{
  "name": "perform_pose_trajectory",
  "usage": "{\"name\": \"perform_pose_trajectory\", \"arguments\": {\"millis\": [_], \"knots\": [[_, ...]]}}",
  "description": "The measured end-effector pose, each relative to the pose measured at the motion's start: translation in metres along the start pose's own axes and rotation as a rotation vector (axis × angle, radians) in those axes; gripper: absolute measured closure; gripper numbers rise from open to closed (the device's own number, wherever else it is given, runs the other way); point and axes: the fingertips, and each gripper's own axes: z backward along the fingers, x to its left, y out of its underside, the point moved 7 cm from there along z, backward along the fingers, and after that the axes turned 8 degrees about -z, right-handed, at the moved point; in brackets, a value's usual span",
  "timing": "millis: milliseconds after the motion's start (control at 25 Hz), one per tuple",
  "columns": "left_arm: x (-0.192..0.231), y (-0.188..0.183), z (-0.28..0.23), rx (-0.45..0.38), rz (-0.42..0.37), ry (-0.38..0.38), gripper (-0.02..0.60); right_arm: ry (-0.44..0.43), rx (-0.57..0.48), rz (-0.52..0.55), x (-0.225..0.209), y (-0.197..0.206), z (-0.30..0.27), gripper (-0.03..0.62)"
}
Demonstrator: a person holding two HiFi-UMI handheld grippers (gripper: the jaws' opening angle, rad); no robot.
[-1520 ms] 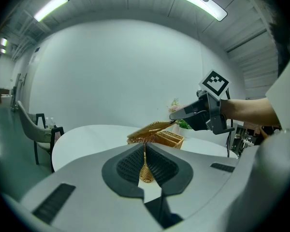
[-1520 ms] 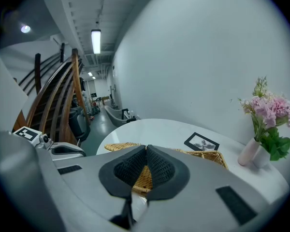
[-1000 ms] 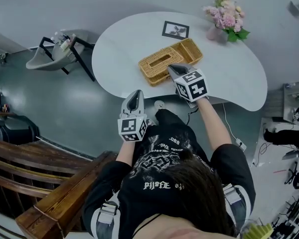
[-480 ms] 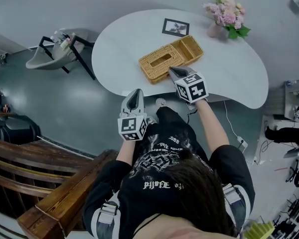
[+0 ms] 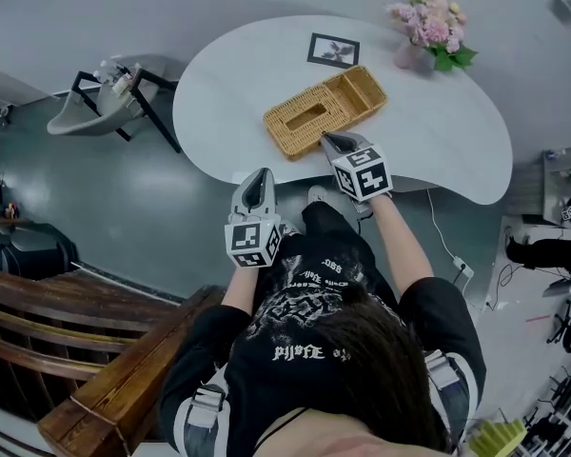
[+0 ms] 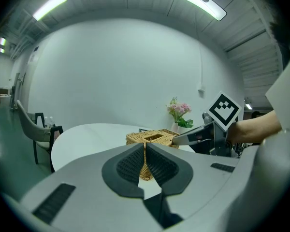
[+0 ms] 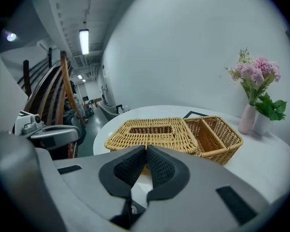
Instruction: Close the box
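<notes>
Wicker box (image 5: pixel 366 91) sits mid tabletop (image 5: pixel 438 141), slotted lid (image 5: pixel 305 117) at its left end, right part open. R gripper (image 5: pixel 329 138) just beside lid, fingers pressed together, empty. L gripper (image 5: pixel 258 179) at tabletop's near edge, same.

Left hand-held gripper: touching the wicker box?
Apart. The head view shows the left hand-held gripper by the table's near edge, with bare white table between it and the wicker box.

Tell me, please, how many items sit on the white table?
3: the open wicker box at the middle, the framed picture behind it, and the flower vase at the far right.
</notes>
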Motion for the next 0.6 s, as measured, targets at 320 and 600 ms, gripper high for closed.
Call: {"name": "perform_pose_trajectory", "arguments": {"millis": [320, 600], "knots": [[0.002, -0.003, -0.002, -0.008, 0.001, -0.013, 0.552, 0.014, -0.008, 0.008, 0.0, 0.011, -0.005, 0.556], [0.001, -0.006, -0.008, -0.012, -0.006, -0.011, 0.552, 0.017, -0.069, -0.043, 0.0, 0.012, -0.002, 0.553]]}}
